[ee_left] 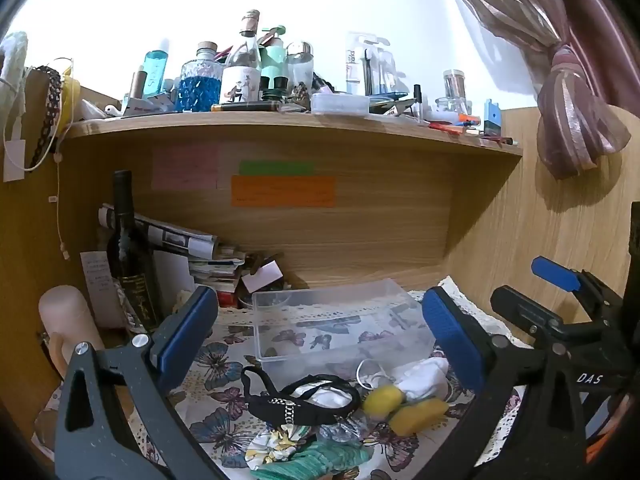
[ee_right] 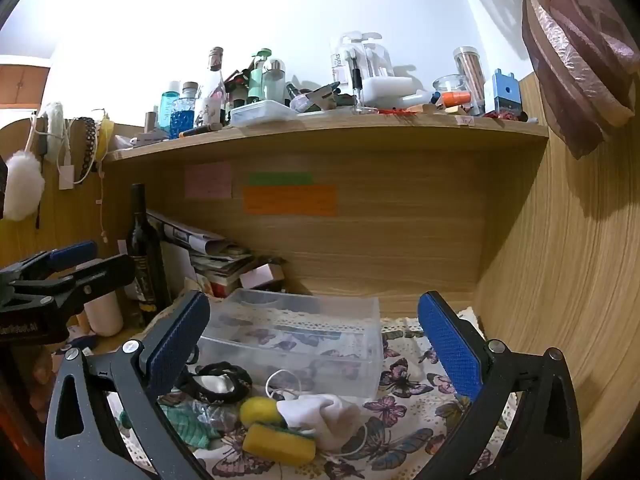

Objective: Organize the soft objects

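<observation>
Both the left gripper and right gripper hold jaws wide open and empty; the yellow sponge lies crosswise at six o'clock below the right, the nearer.

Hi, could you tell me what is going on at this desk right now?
A person holds a two-finger tool in each hand over a pile of soft things on the butterfly cloth. The left tool and right tool both stand open, holding nothing. The yellow sponges, white cloth, black headband and green cloth lie loose in front of the clear plastic box, which looks empty. Sorting has not yet begun.
</observation>
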`<state>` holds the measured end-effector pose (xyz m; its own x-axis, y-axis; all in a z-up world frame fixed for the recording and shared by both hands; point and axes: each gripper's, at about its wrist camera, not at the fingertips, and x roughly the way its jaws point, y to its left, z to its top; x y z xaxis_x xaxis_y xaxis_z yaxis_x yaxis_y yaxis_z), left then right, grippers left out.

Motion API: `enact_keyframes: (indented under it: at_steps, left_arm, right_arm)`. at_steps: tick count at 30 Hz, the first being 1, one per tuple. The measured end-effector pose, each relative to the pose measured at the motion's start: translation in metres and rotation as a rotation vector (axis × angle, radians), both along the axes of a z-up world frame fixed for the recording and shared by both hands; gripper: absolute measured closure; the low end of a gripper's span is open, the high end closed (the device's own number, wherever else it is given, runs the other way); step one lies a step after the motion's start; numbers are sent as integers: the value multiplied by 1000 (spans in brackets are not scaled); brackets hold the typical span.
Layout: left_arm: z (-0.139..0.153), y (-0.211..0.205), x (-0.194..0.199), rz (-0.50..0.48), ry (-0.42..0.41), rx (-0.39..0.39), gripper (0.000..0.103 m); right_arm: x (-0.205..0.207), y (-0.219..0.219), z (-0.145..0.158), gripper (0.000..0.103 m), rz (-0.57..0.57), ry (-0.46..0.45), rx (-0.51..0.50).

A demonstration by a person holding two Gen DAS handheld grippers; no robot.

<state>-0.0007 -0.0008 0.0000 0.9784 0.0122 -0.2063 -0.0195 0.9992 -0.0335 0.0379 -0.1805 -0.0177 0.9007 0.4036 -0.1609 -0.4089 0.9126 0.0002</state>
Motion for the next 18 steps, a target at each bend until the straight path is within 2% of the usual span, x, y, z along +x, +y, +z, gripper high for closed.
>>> enact_keyframes:
  at_steps: [8, 9, 18]
  left_arm:
    - [1, -2, -7, 29, -10, 22, 0]
    - [3, -3, 2, -9, 6, 7, 0]
    - [5, -8, -3, -5, -12, 20, 0]
  right_arm:
    - [2, -1, -1, 0, 1, -3, 0]
    - [1, -1, 0, 0, 1, -5, 0]
    - [-2, 1, 1, 0, 7, -10, -2]
